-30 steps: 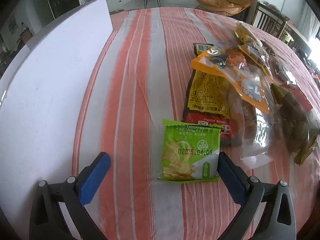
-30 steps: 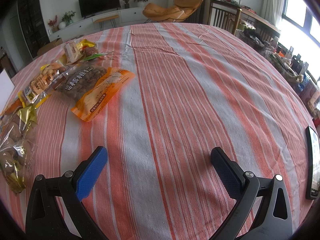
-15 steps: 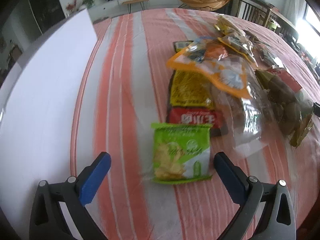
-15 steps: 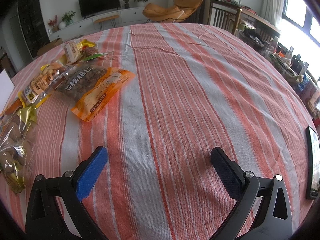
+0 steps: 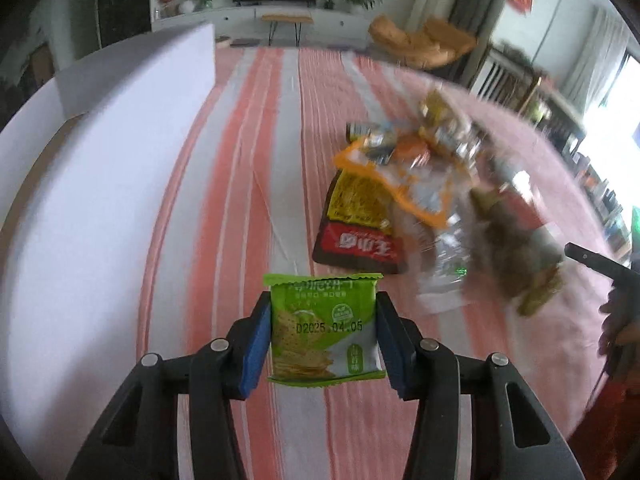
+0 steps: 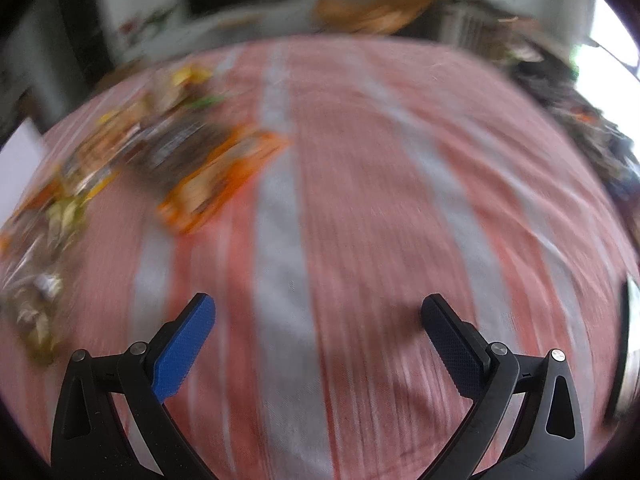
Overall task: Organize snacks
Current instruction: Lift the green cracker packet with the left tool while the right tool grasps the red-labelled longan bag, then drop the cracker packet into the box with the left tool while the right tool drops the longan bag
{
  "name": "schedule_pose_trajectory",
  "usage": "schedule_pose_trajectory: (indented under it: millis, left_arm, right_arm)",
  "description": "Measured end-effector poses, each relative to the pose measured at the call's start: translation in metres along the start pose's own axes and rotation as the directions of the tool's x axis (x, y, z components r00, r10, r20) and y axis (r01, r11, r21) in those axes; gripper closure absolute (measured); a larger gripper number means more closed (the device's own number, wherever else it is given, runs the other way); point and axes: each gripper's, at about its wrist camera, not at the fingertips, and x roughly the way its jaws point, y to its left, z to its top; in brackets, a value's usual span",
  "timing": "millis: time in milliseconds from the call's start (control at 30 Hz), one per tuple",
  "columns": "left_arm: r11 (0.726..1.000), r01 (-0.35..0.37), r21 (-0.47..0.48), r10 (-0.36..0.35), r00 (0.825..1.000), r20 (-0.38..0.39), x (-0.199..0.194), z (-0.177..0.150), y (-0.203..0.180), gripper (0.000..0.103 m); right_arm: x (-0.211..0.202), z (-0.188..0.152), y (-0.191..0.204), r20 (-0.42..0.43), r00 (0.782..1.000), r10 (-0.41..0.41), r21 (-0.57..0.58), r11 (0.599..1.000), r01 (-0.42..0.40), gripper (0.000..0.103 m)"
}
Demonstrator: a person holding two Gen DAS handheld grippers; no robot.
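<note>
My left gripper [image 5: 323, 340] is shut on a small green cracker packet [image 5: 323, 330], its blue pads pressing both side edges, and the packet hangs lifted above the striped tablecloth [image 5: 256, 184]. A heap of snack bags lies further back on the right, with a red and yellow bag [image 5: 356, 220] in front and an orange-edged clear bag [image 5: 404, 172] on top of it. In the right wrist view my right gripper [image 6: 318, 328] stands open over bare cloth with nothing between its fingers. An orange bag [image 6: 224, 180] and the blurred heap of snacks lie far to its left.
A large white box [image 5: 100, 184] stands along the left side of the table. A person's hand [image 5: 620, 316] with the other gripper shows at the right edge of the left wrist view. A dark phone-like slab [image 6: 630, 320] lies at the table's right edge.
The left gripper's jaws have shut on the green cracker packet and lifted it off the cloth. The right wrist view has blurred and tipped slightly.
</note>
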Motion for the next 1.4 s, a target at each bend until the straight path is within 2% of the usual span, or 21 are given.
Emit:
schedule_pose_trajectory:
  millis: [67, 100, 200, 267, 367, 400, 433, 567, 700, 833, 933, 967, 1067, 1100, 1133, 1167, 1200, 1233, 1267, 1300, 1400]
  left_arm:
    - [1.0, 0.019, -0.007, -0.019, 0.999, 0.036, -0.014, -0.003, -0.001, 0.054]
    - [1.0, 0.025, -0.008, -0.025, 0.999, 0.047, -0.018, -0.004, -0.001, 0.054]
    - [0.999, 0.043, -0.015, -0.042, 0.996, 0.076, -0.031, -0.007, -0.007, 0.054]
    - [0.998, 0.061, -0.031, -0.058, 0.994, 0.092, -0.042, -0.005, -0.006, 0.054]
    - [0.993, 0.1, -0.069, -0.091, 0.988, 0.123, -0.07, -0.008, 0.009, 0.054]
    - [0.991, 0.108, -0.076, -0.097, 0.987, 0.131, -0.078, -0.009, 0.013, 0.054]
    - [0.99, 0.114, -0.083, -0.101, 0.985, 0.142, -0.086, -0.009, 0.018, 0.054]
    - [0.982, 0.149, -0.12, -0.123, 0.972, 0.199, -0.118, -0.009, 0.042, 0.054]
    - [0.979, 0.153, -0.136, -0.116, 0.962, 0.249, -0.146, -0.003, 0.067, 0.054]
    - [0.982, 0.081, -0.168, -0.031, 0.959, 0.282, -0.173, 0.01, 0.108, 0.054]
    - [0.975, -0.014, -0.224, 0.079, 0.956, 0.283, -0.192, 0.011, 0.152, 0.054]
    - [0.966, -0.036, -0.257, 0.108, 0.956, 0.273, -0.195, 0.01, 0.168, 0.054]
    - [0.943, -0.092, -0.319, 0.168, 0.961, 0.219, -0.192, 0.005, 0.21, 0.054]
    - [0.94, -0.109, -0.324, 0.181, 0.962, 0.202, -0.189, 0.002, 0.217, 0.054]
    - [0.936, -0.124, -0.328, 0.193, 0.964, 0.184, -0.185, -0.001, 0.226, 0.054]
    - [0.933, -0.136, -0.333, 0.2, 0.965, 0.167, -0.181, -0.002, 0.231, 0.046]
    - [0.928, -0.146, -0.344, 0.206, 0.968, 0.146, -0.175, -0.005, 0.238, 0.027]
    - [0.919, -0.154, -0.362, 0.212, 0.969, 0.125, -0.168, -0.008, 0.246, 0.017]
    - [0.913, -0.158, -0.376, 0.218, 0.968, 0.124, -0.164, -0.012, 0.25, 0.007]
    - [0.907, -0.161, -0.388, 0.225, 0.966, 0.124, -0.161, -0.014, 0.252, 0.006]
    - [0.894, -0.157, -0.42, 0.229, 0.965, 0.126, -0.155, -0.022, 0.258, 0.006]
  right_arm:
    - [-0.026, 0.003, -0.005, 0.049, 0.988, 0.15, 0.092, 0.984, -0.154, 0.003]
    - [-0.041, 0.006, 0.007, 0.063, 0.969, 0.239, 0.092, 0.965, -0.244, 0.002]
    - [-0.063, 0.015, 0.08, -0.016, 0.938, 0.346, -0.063, 0.936, -0.347, 0.002]
    - [-0.055, 0.017, 0.134, -0.087, 0.94, 0.329, -0.182, 0.923, -0.34, 0.002]
    - [-0.009, 0.019, 0.18, -0.177, 0.967, 0.184, -0.239, 0.945, -0.224, 0.004]
    - [0.003, 0.019, 0.183, -0.202, 0.966, 0.164, -0.238, 0.948, -0.211, 0.025]
    - [0.012, 0.018, 0.185, -0.227, 0.961, 0.161, -0.239, 0.947, -0.215, 0.032]
    - [-0.001, 0.013, 0.16, -0.225, 0.937, 0.269, -0.12, 0.946, -0.3, 0.035]
    - [-0.057, 0.014, 0.134, -0.098, 0.912, 0.399, -0.016, 0.915, -0.402, 0.035]
    - [-0.113, 0.034, 0.162, -0.041, 0.832, 0.554, -0.031, 0.831, -0.555, 0.035]
    - [-0.142, 0.046, 0.228, -0.052, 0.724, 0.688, -0.101, 0.718, -0.689, 0.035]
    - [-0.146, 0.05, 0.264, -0.081, 0.667, 0.74, -0.123, 0.657, -0.744, 0.035]
    - [-0.146, 0.051, 0.354, -0.17, 0.563, 0.809, -0.158, 0.541, -0.826, 0.035]
    - [-0.145, 0.049, 0.379, -0.186, 0.547, 0.816, -0.172, 0.52, -0.836, 0.035]
    - [-0.141, 0.048, 0.413, -0.207, 0.538, 0.817, -0.19, 0.506, -0.841, 0.034]
    - [-0.138, 0.047, 0.436, -0.227, 0.535, 0.814, -0.197, 0.5, -0.843, 0.033]
    - [-0.131, 0.044, 0.458, -0.252, 0.533, 0.808, -0.2, 0.495, -0.845, 0.029]
    - [-0.12, 0.04, 0.48, -0.279, 0.539, 0.795, -0.197, 0.502, -0.842, 0.027]
    - [-0.111, 0.038, 0.49, -0.296, 0.544, 0.785, -0.192, 0.509, -0.839, 0.015]
    - [-0.11, 0.031, 0.502, -0.313, 0.555, 0.771, -0.181, 0.526, -0.831, 0.01]
    - [-0.088, 0.028, 0.505, -0.308, 0.595, 0.743, -0.173, 0.571, -0.803, 0.01]
